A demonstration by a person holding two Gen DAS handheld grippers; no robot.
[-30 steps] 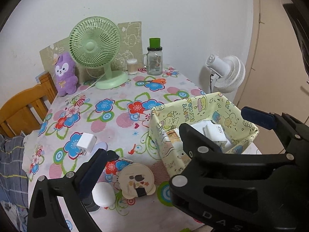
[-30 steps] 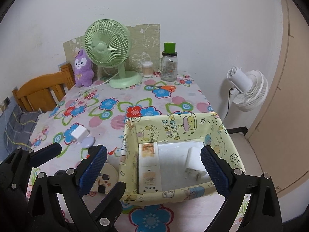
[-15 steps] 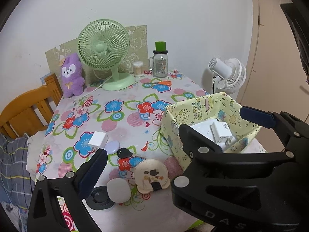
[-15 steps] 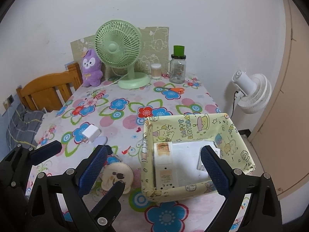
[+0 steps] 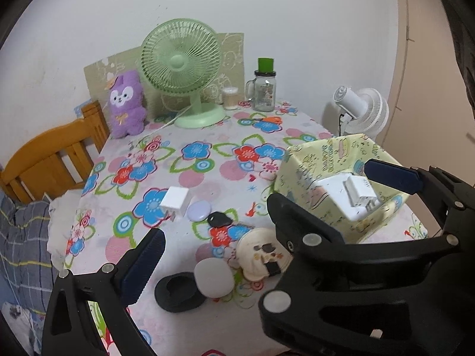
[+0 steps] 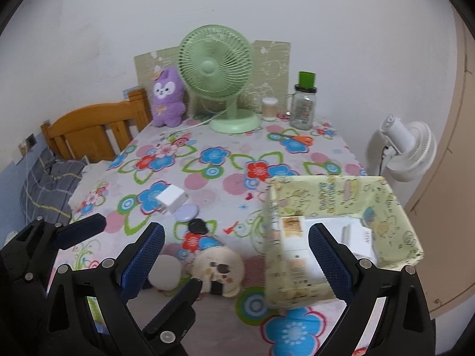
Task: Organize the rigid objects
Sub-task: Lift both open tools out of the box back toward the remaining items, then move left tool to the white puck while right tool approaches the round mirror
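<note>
A yellow patterned fabric basket (image 6: 341, 190) stands at the table's right side, holding a white charger (image 5: 360, 191) and flat white boxes. Left of it, loose on the flowered cloth, lie a white charger cube (image 5: 175, 200), a lilac disc (image 5: 199, 210), a small black piece (image 5: 219, 219), a cream round case (image 5: 261, 252), a white round puck (image 5: 212, 277) and a black ring (image 5: 178, 295). My left gripper (image 5: 234, 264) hangs open and empty above the near items, its right finger hidden. My right gripper (image 6: 236, 261) is open and empty beside it, between the case and the basket.
At the back stand a green desk fan (image 6: 216, 68), a purple plush (image 6: 166, 98), a glass jar with a green lid (image 6: 304, 109) and a small tub. Orange scissors (image 6: 299, 139) lie near them. A wooden chair (image 6: 89, 127) is left, a white floor fan (image 6: 406, 151) right.
Both grippers have drawn back and to the left, away from the basket, so the loose items now sit before them. Both stayed open and empty.
</note>
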